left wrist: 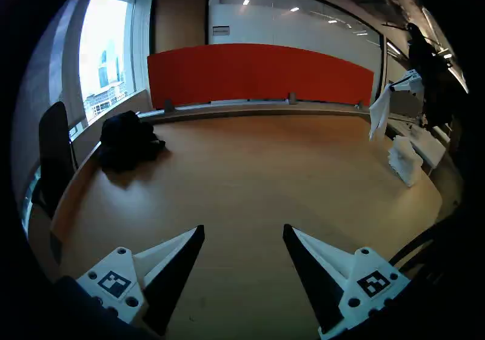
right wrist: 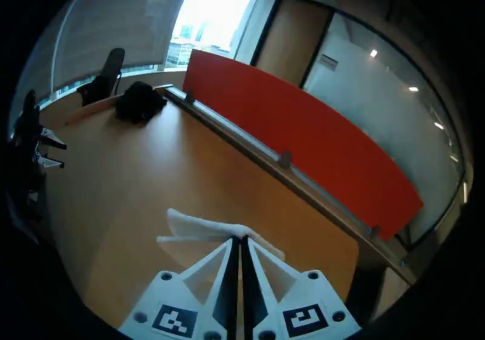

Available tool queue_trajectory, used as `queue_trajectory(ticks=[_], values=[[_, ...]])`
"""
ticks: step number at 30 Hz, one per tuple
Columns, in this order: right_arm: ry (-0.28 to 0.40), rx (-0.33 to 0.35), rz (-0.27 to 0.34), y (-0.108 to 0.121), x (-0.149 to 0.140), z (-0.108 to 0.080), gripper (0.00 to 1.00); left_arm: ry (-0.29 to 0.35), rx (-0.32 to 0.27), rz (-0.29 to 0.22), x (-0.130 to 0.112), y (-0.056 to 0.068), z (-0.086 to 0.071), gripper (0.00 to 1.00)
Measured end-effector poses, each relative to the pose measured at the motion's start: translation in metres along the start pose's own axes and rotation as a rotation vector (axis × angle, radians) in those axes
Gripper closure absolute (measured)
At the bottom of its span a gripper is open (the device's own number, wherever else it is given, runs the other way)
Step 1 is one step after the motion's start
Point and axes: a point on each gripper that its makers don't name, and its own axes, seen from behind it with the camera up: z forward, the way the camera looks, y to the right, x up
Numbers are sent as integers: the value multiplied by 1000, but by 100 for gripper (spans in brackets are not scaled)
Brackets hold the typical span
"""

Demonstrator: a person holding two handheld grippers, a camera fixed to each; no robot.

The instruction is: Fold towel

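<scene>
In the left gripper view my left gripper stands open above the bare wooden table, nothing between its fingers. Far to its right a white towel hangs in the air from my right gripper, which a person in dark clothing holds. In the right gripper view my right gripper is shut on that white towel, pinching its edge; the cloth spreads out ahead and to the left of the fingertips, above the table.
A stack of folded white towels lies near the table's right edge. A black bag sits at the far corner by the window. A red partition runs along the table's back edge. A dark chair stands at the left.
</scene>
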Motion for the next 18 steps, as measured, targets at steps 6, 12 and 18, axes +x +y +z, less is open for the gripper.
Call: queue_trajectory(ticks=[6,12,18], values=[[-26,-42,3,31,-15,-12,98,-6,-3,5,0,5,1,4],[-42,-76,35,58,-29,-20,98,-10,-6,6,0,9,2,4],[-65,-108,48,82,-43,-29,98,-12,-8,15,1,13,3,4]])
